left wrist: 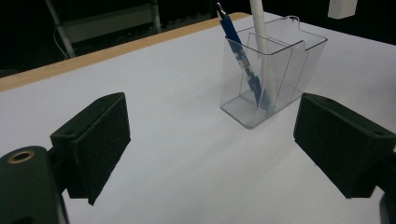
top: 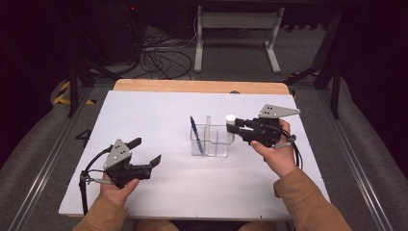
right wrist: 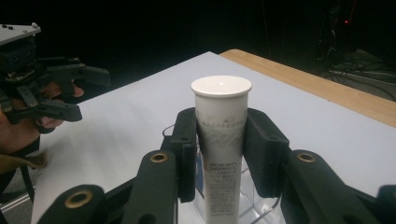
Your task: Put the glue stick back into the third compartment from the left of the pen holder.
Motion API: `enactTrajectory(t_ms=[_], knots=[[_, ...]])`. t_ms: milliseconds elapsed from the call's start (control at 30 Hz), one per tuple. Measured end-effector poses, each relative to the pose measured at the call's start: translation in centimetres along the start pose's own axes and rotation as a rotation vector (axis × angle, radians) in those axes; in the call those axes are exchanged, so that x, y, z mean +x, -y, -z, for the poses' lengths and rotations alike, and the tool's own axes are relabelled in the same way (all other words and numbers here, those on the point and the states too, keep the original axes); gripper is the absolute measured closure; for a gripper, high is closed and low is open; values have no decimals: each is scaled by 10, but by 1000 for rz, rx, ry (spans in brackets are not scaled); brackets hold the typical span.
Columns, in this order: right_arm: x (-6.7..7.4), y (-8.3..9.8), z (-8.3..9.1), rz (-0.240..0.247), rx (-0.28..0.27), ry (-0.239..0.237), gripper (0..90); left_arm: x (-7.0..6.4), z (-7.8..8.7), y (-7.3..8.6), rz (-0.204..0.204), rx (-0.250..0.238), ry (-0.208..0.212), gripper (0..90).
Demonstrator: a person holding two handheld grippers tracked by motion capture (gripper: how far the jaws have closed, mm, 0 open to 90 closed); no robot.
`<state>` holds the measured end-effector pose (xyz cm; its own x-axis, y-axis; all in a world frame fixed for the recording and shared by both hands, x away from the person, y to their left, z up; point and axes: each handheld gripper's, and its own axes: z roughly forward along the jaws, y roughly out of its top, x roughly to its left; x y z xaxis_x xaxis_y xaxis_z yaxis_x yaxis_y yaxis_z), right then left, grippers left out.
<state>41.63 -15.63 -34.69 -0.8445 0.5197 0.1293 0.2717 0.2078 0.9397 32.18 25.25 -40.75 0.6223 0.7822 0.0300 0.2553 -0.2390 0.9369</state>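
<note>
We hold a white tube [right wrist: 220,140] upright in the right claw [right wrist: 220,149], whose two pads press on its sides just below the flat cap. The tube sits at the right end of the clear holder [top: 210,141], with its lower part down inside or right against the rightmost compartment; from the right gripper view we see the holder's rim under the claw, but we cannot tell whether the tube's foot rests on the bottom yet.

By our judgement the work is well along. A blue pen [left wrist: 243,60] already leans in the left compartment and a white pen [left wrist: 262,51] stands in the next one. What seems left is to settle the tube fully into its compartment and let go of it.

Our right hand [top: 276,153] reaches in from the right side of the counter [top: 144,120], the claw lying about level and pointing left toward the holder. Our left hand [top: 117,188] rests near the front left of the counter, well apart from the holder. The left claw [top: 146,151] there stands wide open with nothing between its pads, pointing toward the holder.
</note>
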Motion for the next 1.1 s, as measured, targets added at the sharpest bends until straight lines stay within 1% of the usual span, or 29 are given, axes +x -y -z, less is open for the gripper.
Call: enactTrajectory(t_ms=[133, 367, 567, 667, 833, 1100], knots=[[1, 1, -4, 3, -2, 26, 671, 0, 0, 0, -1, 0, 1, 115], [3, 3, -13, 32, 2, 61, 671, 0, 0, 0, -1, 0, 1, 115], [1, 7, -20, 22, 1, 78, 670, 0, 0, 0, -3, 1, 0, 115], [0, 9, -23, 9, 8, 82, 670, 0, 0, 0, -3, 1, 0, 115], [-2, 15, -28, -20, -1, 87, 670, 0, 0, 0, -2, 1, 1, 115], [-3, 24, -34, -44, 19, 87, 668, 0, 0, 0, -2, 0, 2, 115]])
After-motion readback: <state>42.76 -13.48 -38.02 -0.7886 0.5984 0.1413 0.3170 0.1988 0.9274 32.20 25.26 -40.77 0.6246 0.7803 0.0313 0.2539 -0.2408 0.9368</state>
